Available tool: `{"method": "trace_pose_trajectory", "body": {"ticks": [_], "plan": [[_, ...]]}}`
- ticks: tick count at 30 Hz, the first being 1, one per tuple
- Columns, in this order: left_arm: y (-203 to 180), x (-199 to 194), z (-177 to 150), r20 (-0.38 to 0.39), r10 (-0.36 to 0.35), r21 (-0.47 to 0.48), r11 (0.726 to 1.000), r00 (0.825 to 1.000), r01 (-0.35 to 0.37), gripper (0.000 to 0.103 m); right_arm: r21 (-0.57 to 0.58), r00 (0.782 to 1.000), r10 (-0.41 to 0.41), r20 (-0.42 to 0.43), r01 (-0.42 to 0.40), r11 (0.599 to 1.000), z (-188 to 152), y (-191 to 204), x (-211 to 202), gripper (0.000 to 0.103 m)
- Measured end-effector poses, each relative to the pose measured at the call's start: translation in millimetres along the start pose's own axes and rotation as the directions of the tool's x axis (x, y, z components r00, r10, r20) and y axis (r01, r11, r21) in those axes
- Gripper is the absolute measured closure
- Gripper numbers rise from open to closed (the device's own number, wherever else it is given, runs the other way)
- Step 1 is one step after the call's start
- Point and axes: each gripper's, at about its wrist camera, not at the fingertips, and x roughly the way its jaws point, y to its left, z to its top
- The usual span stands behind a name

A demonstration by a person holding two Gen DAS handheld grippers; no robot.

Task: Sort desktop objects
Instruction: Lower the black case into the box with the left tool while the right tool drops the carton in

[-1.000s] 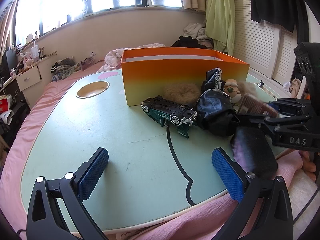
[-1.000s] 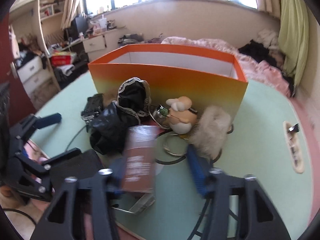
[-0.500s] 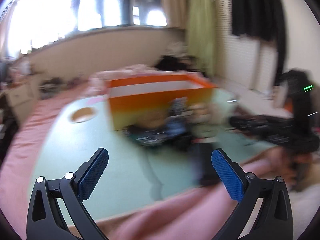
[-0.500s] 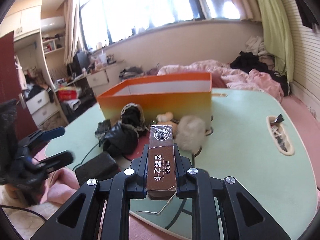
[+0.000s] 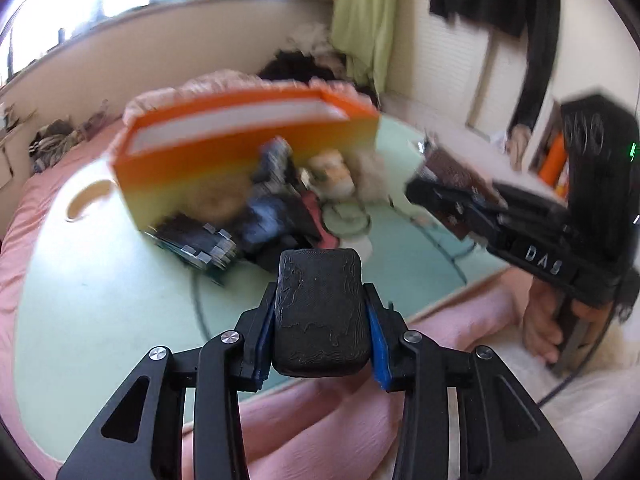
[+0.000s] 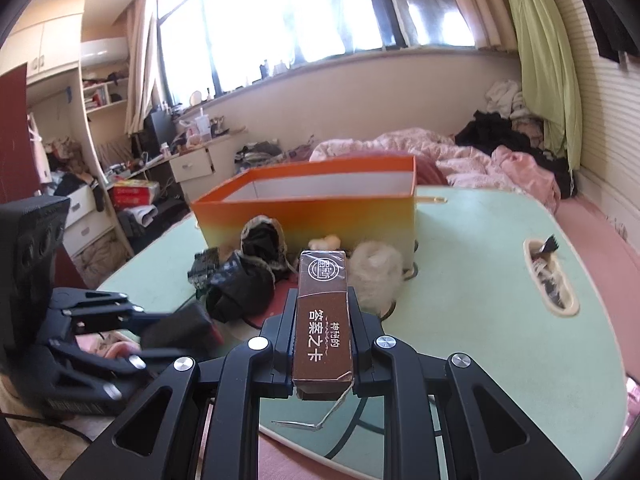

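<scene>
— Black, textured and soft-cornered: what is that rectangular pouch [image 5: 320,312] doing between the left gripper [image 5: 320,322] fingers?

— It is caught there, lifted above the near edge of the pale green bench [image 5: 100,304]. The blue pads touch both its sides, and the jaws are closing on it.

— And the right gripper [image 6: 322,330]?

— Clenched on a long brown cardboard box with white Chinese lettering [image 6: 323,320], held lengthwise and clear of the bench [image 6: 480,280].

— Where do the rest of the things lie?

— In a heap against the front wall of the open orange cardboard box [image 6: 308,212], which stands on the bench. A white fluffy ball [image 6: 376,272] sits at the right end, crumpled black cloth [image 6: 244,284] to the left, a dark toy car [image 6: 204,266] beyond that (blurred in the left view). A small cream figurine [image 6: 326,243] peeks out behind the brown box.

— Is anything inside the orange box?

— Its floor is hidden; I cannot tell.
</scene>
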Motion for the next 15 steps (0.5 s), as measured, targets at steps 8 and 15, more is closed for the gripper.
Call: {"method": "trace_pose_trajectory", "body": {"ticks": [8,15], "plan": [[33,-15,110,0.195,0.044,-0.117,0.993,0.980,-0.022,0.063,0.098,0.998,0.014,-0.066,-0.008,0.995,98,-12,50,0.084],[75,17,129,0.159,0.069,-0.289,0.957,0.985,-0.020,0.040,0.226,0.987,0.029,-0.155,0.007,0.974,103,-37,89,0.061]]}}
